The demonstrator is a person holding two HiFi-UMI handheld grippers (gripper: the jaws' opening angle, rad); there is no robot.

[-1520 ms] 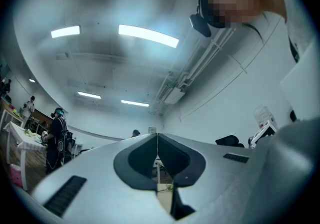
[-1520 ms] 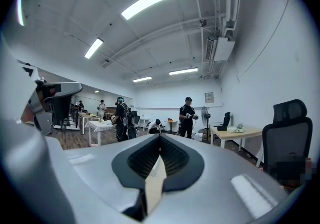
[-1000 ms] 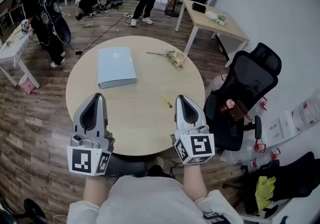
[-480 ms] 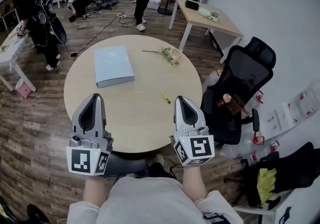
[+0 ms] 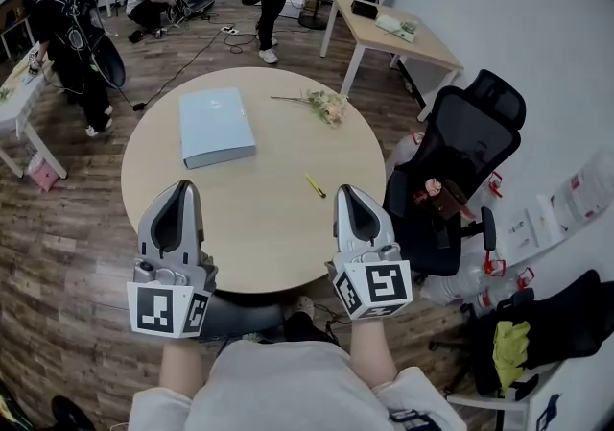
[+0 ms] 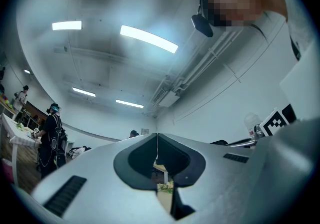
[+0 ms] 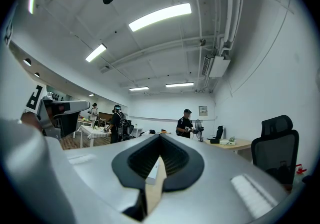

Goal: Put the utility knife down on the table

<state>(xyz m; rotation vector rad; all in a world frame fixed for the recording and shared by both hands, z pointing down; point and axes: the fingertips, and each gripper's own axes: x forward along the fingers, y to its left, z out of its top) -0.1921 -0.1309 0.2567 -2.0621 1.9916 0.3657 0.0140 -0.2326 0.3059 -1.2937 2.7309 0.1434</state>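
A small yellow utility knife (image 5: 316, 186) lies flat on the round wooden table (image 5: 278, 227), a little beyond and left of my right gripper (image 5: 349, 195). That gripper hovers over the table's right front part, jaws shut with nothing between them. My left gripper (image 5: 178, 193) is held level with it over the left front part, also shut and empty. In both gripper views the jaws meet at a closed seam, pointing out across the room.
A light blue box (image 5: 217, 127) lies at the table's far left and a sprig of pale flowers (image 5: 326, 106) at its far edge. A black office chair (image 5: 460, 170) stands close to the table's right. People stand and crouch at the room's far end.
The grippers keep their places. The view has shifted slightly, so the table and its objects sit a little higher and further left in the frame.
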